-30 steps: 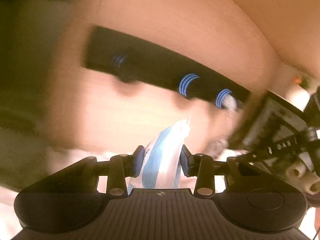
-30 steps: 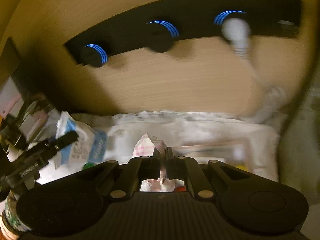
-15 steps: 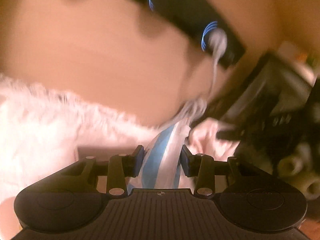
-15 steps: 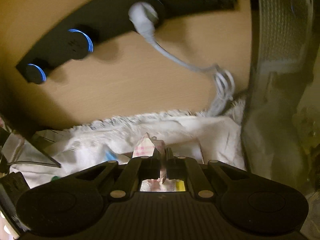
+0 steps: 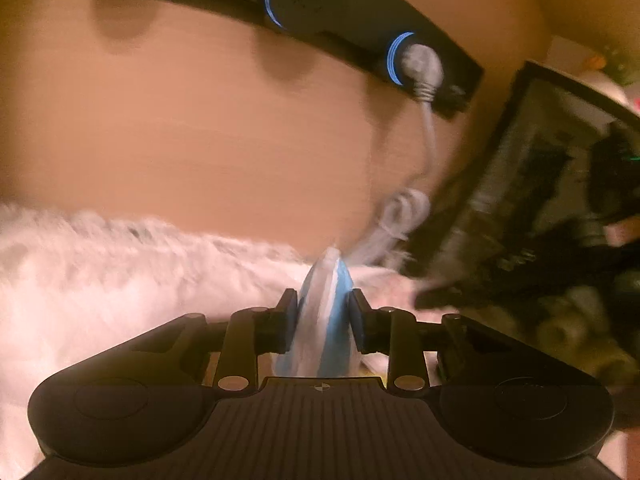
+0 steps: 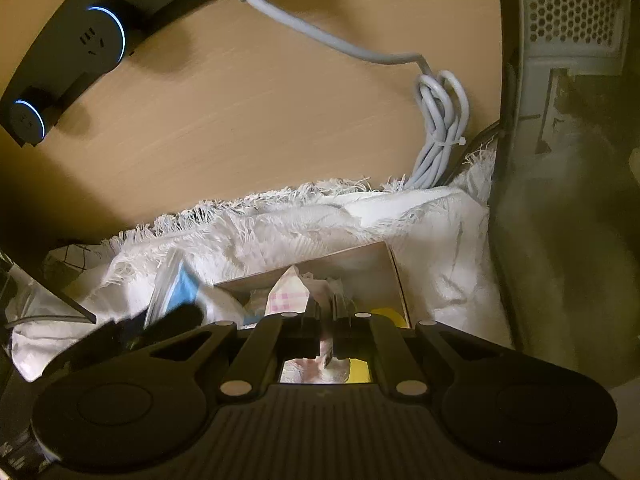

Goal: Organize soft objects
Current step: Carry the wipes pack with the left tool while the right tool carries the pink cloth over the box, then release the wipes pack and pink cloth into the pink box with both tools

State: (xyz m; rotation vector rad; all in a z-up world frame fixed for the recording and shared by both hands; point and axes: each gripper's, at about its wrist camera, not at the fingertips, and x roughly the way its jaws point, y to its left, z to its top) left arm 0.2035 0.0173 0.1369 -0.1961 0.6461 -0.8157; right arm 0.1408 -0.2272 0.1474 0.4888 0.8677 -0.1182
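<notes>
My left gripper (image 5: pixel 323 312) is shut on a blue and white soft packet (image 5: pixel 326 320), held above a white fringed cloth (image 5: pixel 120 272). The same packet (image 6: pixel 176 288) shows in the right wrist view, next to the left gripper's dark finger. My right gripper (image 6: pixel 326 312) is shut on a pink checked packet (image 6: pixel 288 292), held over an open cardboard box (image 6: pixel 360 260) that sits on the white cloth (image 6: pixel 432 248). Other soft packets lie in the box, partly hidden by the gripper.
A wooden back panel (image 6: pixel 260 120) carries a black power strip (image 6: pixel 92 44) with blue-ringed sockets. A grey plug cable with a tied bundle (image 6: pixel 440 132) hangs down. A grey perforated appliance (image 6: pixel 560 60) stands to the right. A dark framed object (image 5: pixel 540 184) stands right of the left gripper.
Both grippers have swung to the right and lower, still holding their packets. The cardboard box has come into view under the right gripper, with the left gripper's packet close beside it.
</notes>
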